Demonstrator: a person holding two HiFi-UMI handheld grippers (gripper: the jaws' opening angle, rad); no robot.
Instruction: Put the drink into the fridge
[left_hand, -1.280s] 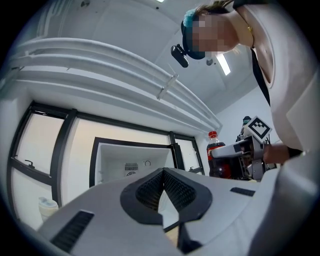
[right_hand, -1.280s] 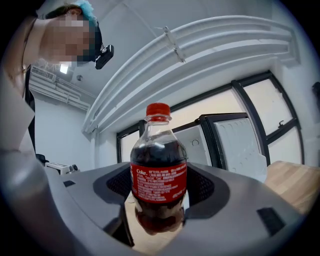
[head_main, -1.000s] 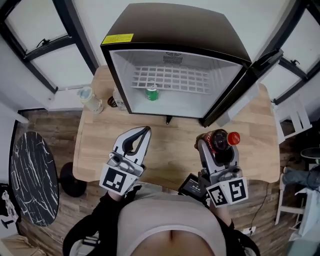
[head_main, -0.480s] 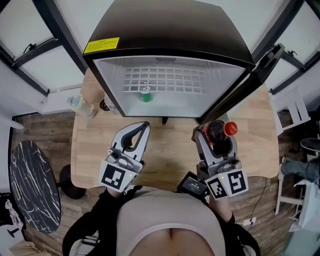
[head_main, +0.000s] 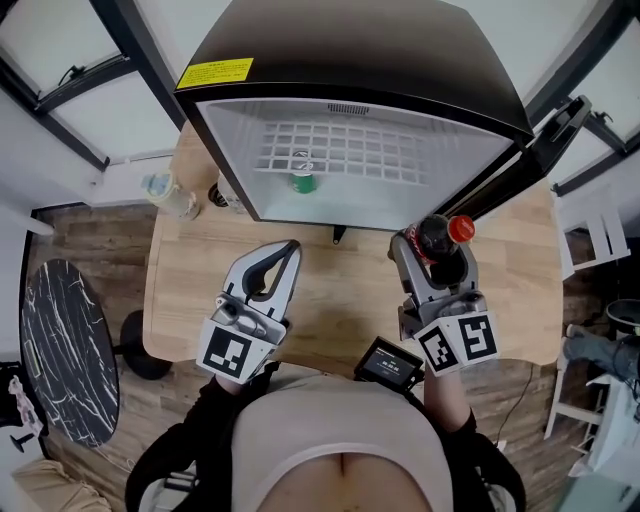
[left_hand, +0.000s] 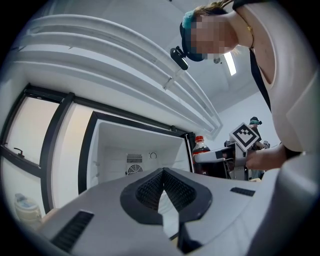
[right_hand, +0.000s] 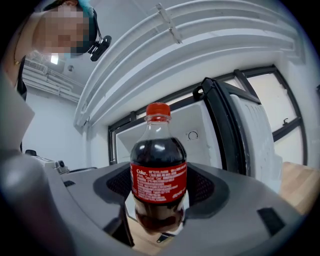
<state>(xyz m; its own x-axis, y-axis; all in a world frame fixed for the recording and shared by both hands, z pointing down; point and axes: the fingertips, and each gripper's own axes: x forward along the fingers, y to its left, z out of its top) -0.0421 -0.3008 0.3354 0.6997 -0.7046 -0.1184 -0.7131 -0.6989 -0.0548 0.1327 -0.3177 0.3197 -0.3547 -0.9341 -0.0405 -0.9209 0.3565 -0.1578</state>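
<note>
The drink is a dark cola bottle (head_main: 437, 240) with a red cap and red label, held upright in my right gripper (head_main: 433, 247), which is shut on it. It hangs over the wooden table (head_main: 340, 300), just in front of the fridge's right front corner. In the right gripper view the bottle (right_hand: 158, 181) fills the gap between the jaws, with the fridge opening (right_hand: 195, 134) behind it. The black fridge (head_main: 350, 50) stands open, showing a white inside and a wire shelf. My left gripper (head_main: 291, 248) is shut and holds nothing, in front of the fridge (left_hand: 140, 150).
A green can (head_main: 303, 181) stands inside the fridge. The fridge door (head_main: 535, 145) swings open to the right. A clear bottle (head_main: 166, 193) and another small bottle (head_main: 224, 193) stand left of the fridge. A black device (head_main: 390, 364) lies at the table's near edge. A round marble table (head_main: 60, 350) is at left.
My right gripper has carried the cola bottle forward, closer to the fridge's open front. The left gripper has barely moved.
</note>
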